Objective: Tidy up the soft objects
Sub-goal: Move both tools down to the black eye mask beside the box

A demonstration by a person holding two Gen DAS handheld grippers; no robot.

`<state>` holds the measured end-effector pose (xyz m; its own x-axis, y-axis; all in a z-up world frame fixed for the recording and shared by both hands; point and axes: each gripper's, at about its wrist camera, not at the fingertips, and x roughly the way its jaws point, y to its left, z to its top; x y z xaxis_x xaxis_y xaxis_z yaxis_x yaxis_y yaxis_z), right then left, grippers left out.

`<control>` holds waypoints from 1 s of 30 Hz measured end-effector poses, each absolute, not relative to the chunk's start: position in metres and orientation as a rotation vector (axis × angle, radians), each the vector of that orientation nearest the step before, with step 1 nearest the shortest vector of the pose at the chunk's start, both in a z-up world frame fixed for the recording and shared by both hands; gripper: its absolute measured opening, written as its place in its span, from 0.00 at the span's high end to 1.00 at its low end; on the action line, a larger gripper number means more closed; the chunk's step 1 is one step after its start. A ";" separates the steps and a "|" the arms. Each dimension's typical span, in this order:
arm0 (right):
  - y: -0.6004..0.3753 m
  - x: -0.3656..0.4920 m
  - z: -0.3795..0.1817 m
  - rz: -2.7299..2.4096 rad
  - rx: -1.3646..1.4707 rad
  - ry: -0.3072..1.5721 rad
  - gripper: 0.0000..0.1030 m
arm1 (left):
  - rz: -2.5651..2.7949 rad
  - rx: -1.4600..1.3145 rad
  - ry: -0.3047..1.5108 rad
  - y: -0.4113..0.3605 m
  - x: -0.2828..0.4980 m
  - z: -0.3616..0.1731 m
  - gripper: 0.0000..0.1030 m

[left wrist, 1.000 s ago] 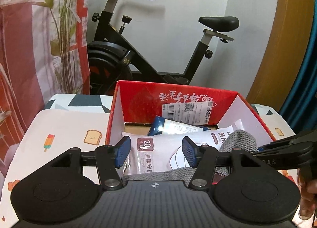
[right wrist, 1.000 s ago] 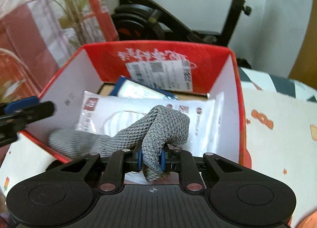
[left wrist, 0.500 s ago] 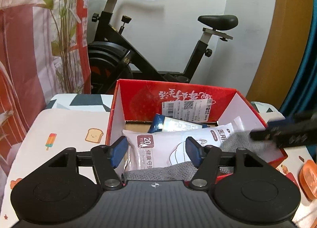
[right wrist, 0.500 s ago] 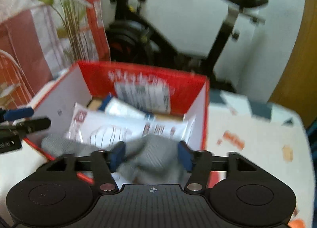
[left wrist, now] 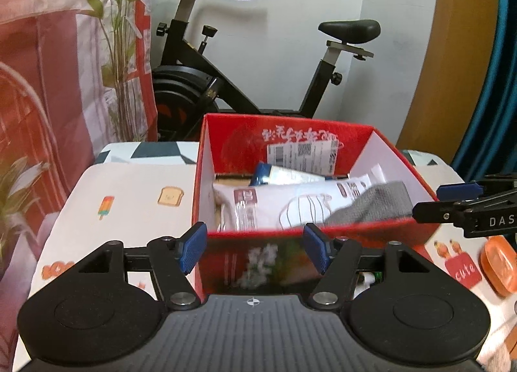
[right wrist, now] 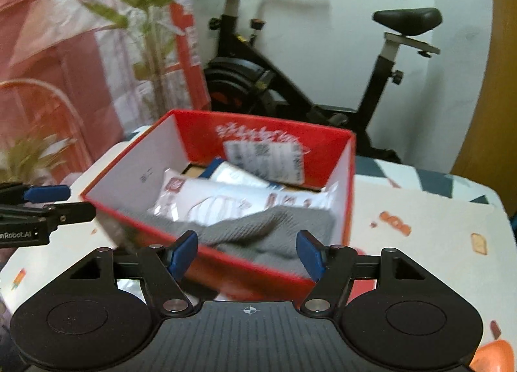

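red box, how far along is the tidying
Done: the grey knit cloth lies in the red box on the white mask pack, one edge hanging over the near rim. In hand: nothing; the left gripper and right gripper are both open. Left: no other loose soft item is visible.

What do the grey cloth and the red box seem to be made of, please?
The grey cloth looks like knitted fabric: a ribbed weave shows and it slumps limply. The red box appears to be printed cardboard, judging by its stiff, thin walls, white inside and faintly glossy red outside.
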<state>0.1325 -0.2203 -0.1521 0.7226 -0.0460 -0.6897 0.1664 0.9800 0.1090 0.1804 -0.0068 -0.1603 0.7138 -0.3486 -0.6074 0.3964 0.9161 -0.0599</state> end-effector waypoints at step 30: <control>-0.159 0.096 -0.256 -0.001 0.127 0.892 0.38 | -0.372 0.056 0.789 0.019 0.136 -0.242 0.34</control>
<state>0.0963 -0.1585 -0.2559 0.6283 0.0522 -0.7762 0.0533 0.9925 0.1099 0.1361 0.0192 -0.2420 0.6432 -0.3055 -0.7022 0.3472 0.9336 -0.0882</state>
